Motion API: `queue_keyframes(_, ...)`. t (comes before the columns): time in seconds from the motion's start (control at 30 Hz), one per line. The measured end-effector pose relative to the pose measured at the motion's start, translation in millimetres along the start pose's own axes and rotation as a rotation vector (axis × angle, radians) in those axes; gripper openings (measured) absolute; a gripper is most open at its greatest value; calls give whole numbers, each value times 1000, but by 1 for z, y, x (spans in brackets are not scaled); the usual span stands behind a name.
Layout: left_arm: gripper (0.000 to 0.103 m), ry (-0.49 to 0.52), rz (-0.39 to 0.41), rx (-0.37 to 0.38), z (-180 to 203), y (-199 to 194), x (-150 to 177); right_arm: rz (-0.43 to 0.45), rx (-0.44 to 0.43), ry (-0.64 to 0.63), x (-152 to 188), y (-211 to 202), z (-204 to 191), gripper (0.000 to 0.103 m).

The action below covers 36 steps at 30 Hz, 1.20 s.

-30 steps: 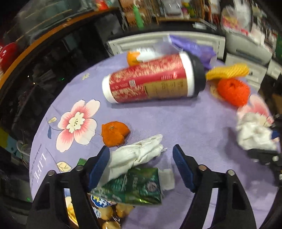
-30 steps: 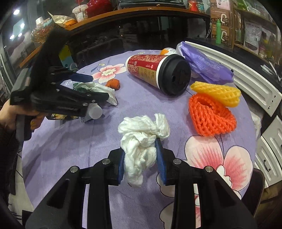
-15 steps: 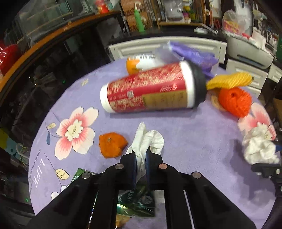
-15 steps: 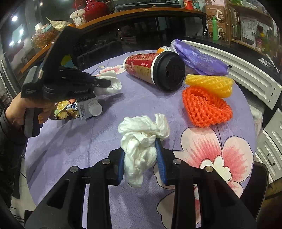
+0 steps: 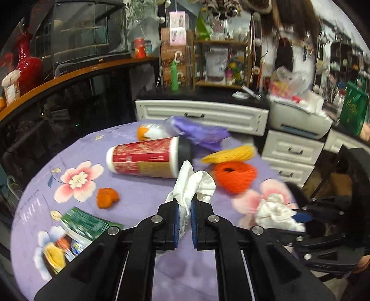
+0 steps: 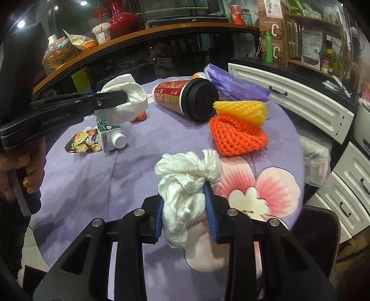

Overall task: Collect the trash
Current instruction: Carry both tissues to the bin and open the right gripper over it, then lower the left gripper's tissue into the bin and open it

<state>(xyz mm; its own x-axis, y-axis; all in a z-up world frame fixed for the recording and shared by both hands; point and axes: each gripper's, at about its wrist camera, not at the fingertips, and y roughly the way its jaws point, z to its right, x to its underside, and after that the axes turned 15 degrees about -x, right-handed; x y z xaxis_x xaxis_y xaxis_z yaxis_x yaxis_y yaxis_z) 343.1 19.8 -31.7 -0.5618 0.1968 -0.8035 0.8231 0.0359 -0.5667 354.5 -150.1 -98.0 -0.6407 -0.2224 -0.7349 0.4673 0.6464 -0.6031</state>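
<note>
Left tongs (image 5: 184, 220): clamped on tissue (image 5: 193, 183), above red cup (image 5: 148, 159). Right tongs (image 6: 186, 215): clamped on crumpled wad (image 6: 185, 185). Risk: loose, thinly pinched tissue slipping free.

Indoor artificial light, medium-bright on the table (image 6: 92, 176), dim bg under the counter. Ceiling spots (image 6: 21, 23) visible top-left in right wrist view, small glare pts. Soft shadows beside the red cup (image 5: 148, 159) and under the grippers. Heavy fisheye both cams: black vignette corners, cabinet (image 6: 300, 101) lines bowed. Left wrist view has motion blur, worst on the green carton (image 5: 87, 225) and table edges. Right wrist view sharper; orange net (image 6: 238, 136) texture crisp. Gloss reflections on the red vase (image 6: 122, 20).
</note>
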Motion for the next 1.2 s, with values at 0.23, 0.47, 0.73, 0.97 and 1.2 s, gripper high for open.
queue_keyframes(0.23,8,-34,45,76,48,-30,14,39,77,-8,27,-52,21,32)
queue_keyframes(0.47,8,-27,52,192,107,-44,15,42,199,126,69,-94,84,32)
queue_keyframes(0.73,8,28,39,304,182,-47,18,-38,287,304,131,-96,156,32)
queue_keyframes(0.97,8,71,-26,349,233,-31,33,-92,287,440,175,-73,201,34)
queue_keyframes(1.2,8,111,-122,352,268,-3,58,-84,334,500,202,-66,220,74)
